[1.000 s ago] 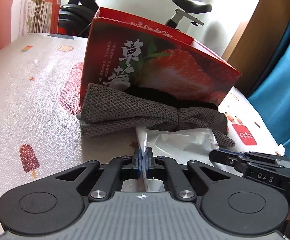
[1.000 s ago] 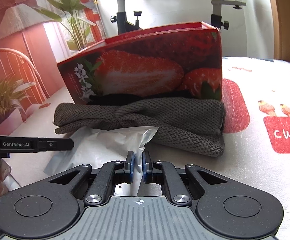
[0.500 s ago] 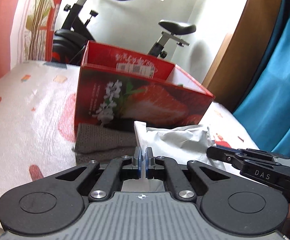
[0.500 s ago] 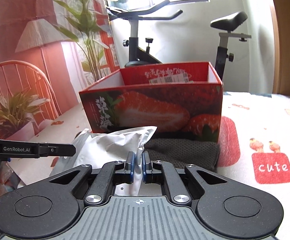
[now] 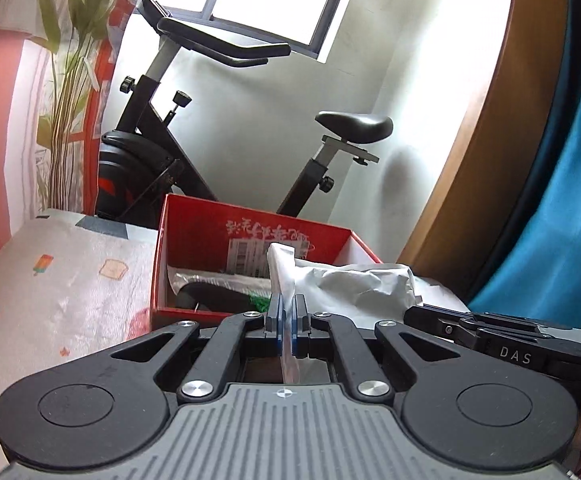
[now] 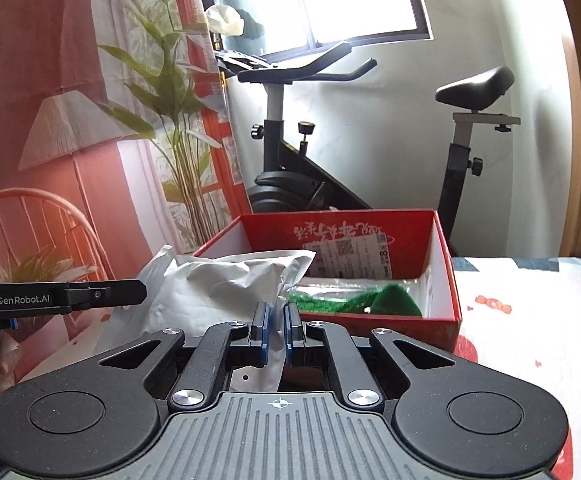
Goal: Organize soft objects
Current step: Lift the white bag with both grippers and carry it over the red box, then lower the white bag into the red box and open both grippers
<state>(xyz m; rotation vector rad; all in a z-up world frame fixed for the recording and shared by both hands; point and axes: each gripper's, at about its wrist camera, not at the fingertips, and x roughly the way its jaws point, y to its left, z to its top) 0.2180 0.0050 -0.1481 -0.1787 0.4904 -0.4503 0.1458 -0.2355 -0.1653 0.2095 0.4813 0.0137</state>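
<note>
A white soft plastic package (image 5: 354, 284) (image 6: 218, 280) hangs between both grippers, lifted to the height of the rim of an open red strawberry box (image 5: 178, 264) (image 6: 446, 276). My left gripper (image 5: 286, 312) is shut on the package's left corner. My right gripper (image 6: 276, 320) is shut on its right corner. The box holds a green knitted item (image 6: 378, 304), a black item (image 5: 210, 296) and a clear wrapped pack (image 5: 210, 278). The grey knitted cloth seen earlier is out of view.
The box stands on a table with a printed white cloth (image 5: 58, 280) (image 6: 538, 312). An exercise bike (image 5: 162, 168) stands behind the box. A plant (image 6: 170, 120) and a red chair (image 6: 30, 232) are at the left, a blue curtain (image 5: 562, 200) at the right.
Both grippers have risen with the white package from the tabletop up to the box's rim. The box interior has come into view and the grey cloth has dropped out of sight.
</note>
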